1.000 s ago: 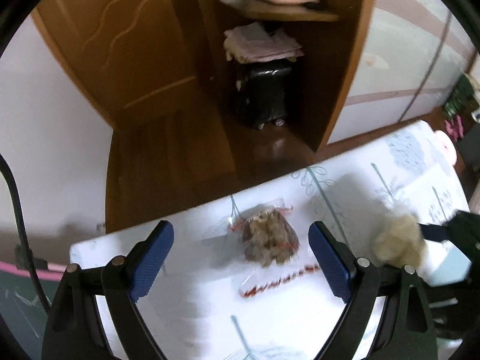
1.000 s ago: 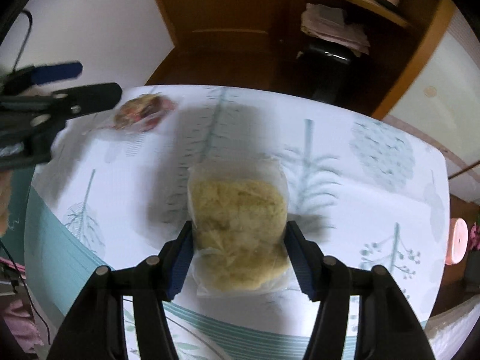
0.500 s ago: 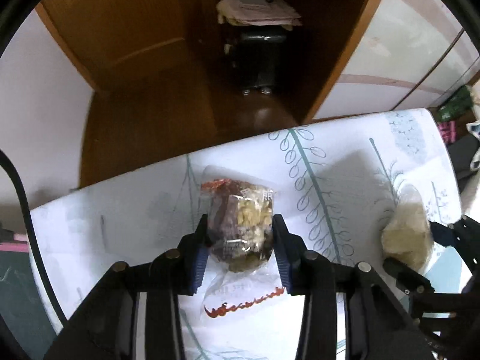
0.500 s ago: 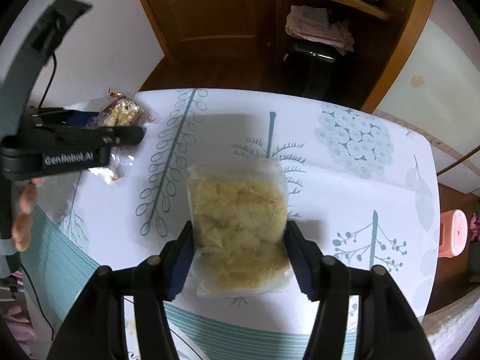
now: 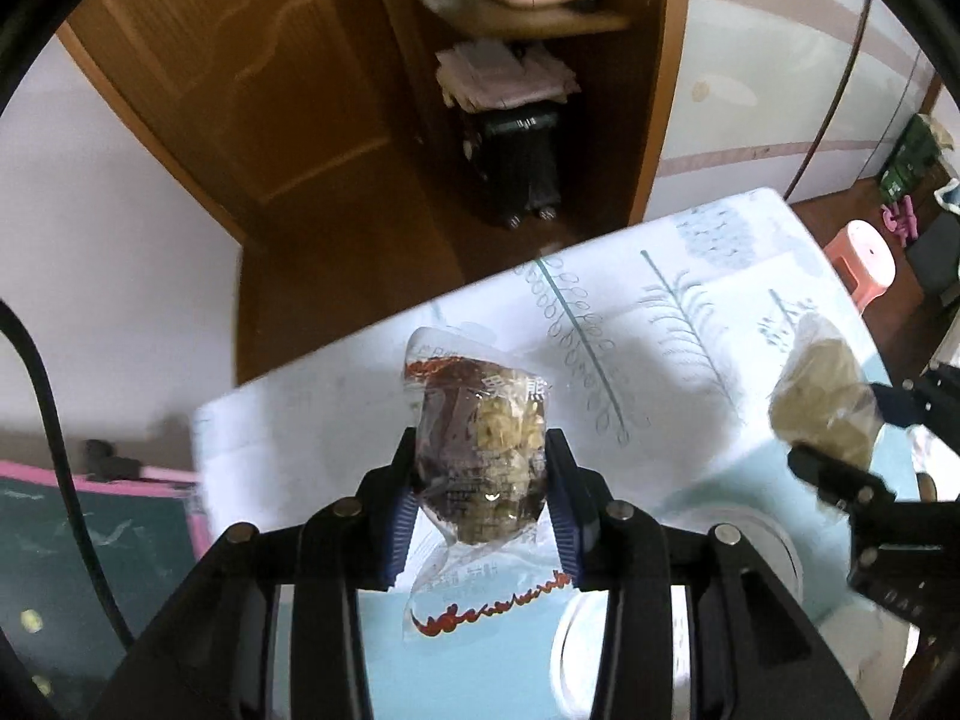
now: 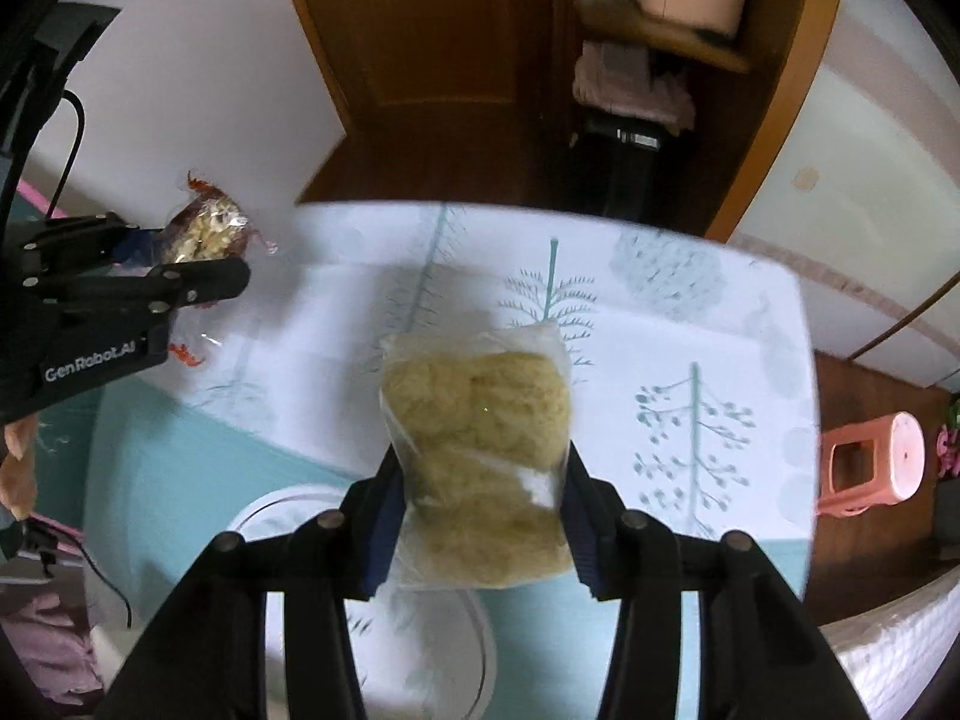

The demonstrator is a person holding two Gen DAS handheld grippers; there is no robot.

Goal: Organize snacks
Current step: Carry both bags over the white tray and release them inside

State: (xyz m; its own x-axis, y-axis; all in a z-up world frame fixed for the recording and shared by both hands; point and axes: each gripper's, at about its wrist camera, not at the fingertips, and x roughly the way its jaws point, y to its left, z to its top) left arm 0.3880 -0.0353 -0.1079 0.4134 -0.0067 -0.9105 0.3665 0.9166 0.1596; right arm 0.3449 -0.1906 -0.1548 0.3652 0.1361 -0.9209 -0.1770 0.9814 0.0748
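Observation:
My left gripper is shut on a clear snack packet with brown and yellow pieces and red print, held above the table. It also shows in the right wrist view, at the left. My right gripper is shut on a clear bag of pale yellow snack, lifted above the table; the bag also shows at the right of the left wrist view. A white round bowl or plate lies under both grippers, partly hidden.
The table has a white cloth with teal tree prints. A pink stool stands to the right of it. Behind are a wooden door, shelves and a black bin. A person's hand shows at left.
My left gripper closed on the brown and yellow packet and lifted it off the table. My right gripper kept its yellow bag and rose and drew back; the white dish came into view below.

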